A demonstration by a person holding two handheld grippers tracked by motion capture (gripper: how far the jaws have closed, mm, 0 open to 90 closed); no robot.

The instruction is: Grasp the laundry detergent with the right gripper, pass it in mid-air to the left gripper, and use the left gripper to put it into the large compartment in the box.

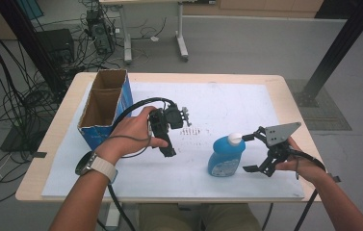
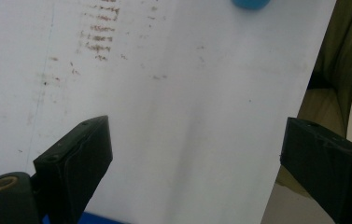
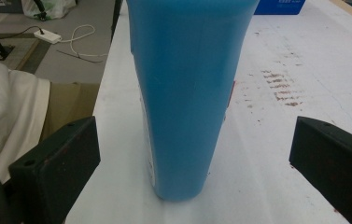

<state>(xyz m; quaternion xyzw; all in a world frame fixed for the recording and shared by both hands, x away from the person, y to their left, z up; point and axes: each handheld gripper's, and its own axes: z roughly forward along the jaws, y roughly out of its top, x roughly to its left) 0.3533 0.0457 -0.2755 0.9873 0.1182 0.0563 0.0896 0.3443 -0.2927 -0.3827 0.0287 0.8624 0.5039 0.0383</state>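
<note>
Two sets of jaws stand wide, and neither presses on anything; your right gripper [image 3: 190, 163] has its black pads spread to either side of the blue bottle [image 3: 187, 93], with clear gaps between each pad and the bottle's wall, so the bottle stands between them untouched; your left gripper [image 2: 192, 158] has its jaws just as far apart, with bare white sheet [image 2: 173, 116] between them.

Outward from the right jaws, the blue bottle [image 1: 226, 155] stands upright on the white sheet [image 1: 169, 178], its white cap [image 1: 235, 138] on top; seen from above, your right gripper [image 1: 251, 153] sits just right of the bottle, one jaw level with the cap and the other near the base, with your right hand [image 1: 292, 161] behind it under the grey three-cornered plate [image 1: 281, 132].

Outward from the left jaws, your left gripper [image 1: 169, 151] is held well to the left of the bottle, wrapped in your left hand [image 1: 133, 132], its cable looping over the top; a patch of brown marks [image 1: 193, 131] lies on the sheet between that gripper and the bottle; the open cardboard box [image 1: 106, 107], brown inside and blue outside, stands farther left of the bottle, beyond your left hand; the sheet under the bottle covers a wooden table [image 1: 44, 144].
</note>
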